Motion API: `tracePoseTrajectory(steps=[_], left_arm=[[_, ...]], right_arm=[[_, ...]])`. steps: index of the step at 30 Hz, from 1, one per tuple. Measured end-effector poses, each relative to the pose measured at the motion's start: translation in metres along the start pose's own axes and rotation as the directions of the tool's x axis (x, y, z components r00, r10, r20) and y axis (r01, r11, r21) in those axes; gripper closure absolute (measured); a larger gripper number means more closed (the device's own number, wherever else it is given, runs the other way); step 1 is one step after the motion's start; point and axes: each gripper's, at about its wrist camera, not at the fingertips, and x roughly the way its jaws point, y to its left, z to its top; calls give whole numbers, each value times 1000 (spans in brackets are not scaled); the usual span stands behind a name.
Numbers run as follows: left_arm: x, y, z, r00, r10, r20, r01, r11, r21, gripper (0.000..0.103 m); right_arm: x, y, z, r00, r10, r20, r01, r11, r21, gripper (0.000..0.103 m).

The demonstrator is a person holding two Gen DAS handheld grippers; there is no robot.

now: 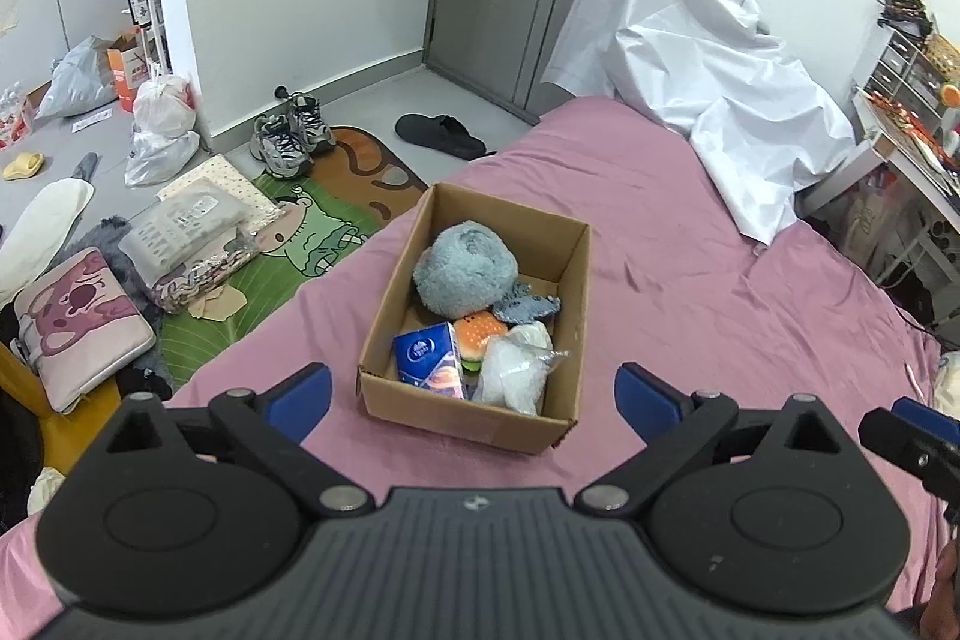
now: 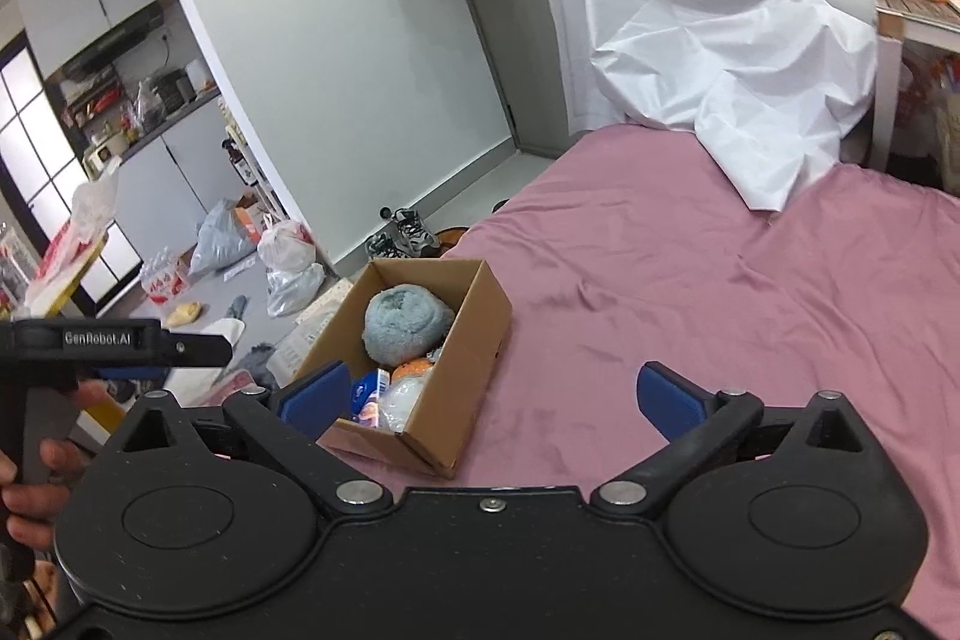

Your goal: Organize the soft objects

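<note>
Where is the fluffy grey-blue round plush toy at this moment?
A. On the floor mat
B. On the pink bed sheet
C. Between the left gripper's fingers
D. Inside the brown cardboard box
D: the fluffy grey-blue round plush toy lies inside the brown cardboard box, at its far end.

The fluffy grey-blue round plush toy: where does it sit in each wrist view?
Left wrist: fluffy grey-blue round plush toy just above centre, at the far end of the open brown cardboard box.
Right wrist: same toy left of centre, in that box.
Shared landmark: crumpled white sheet beyond the pink bedspread.
</note>
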Motion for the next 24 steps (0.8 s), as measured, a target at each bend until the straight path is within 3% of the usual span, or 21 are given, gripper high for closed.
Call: tracePoseTrajectory(steps=[9,13,24], left_arm=[[-27,-7,-8,999,-39,25,37,998,42,3],[-38,-11,-11,998,-52,41,50,997,57,3],[-66,-17,-18,995,-76,70,69,993,98,3]], right_arm=[[-29,-12,-5,999,37,8,-38,990,132,0],[-39,-4,-10,1000,-19,-13,21,994,111,0],[-78,5,-23,998,-55,-15,56,993,102,0]])
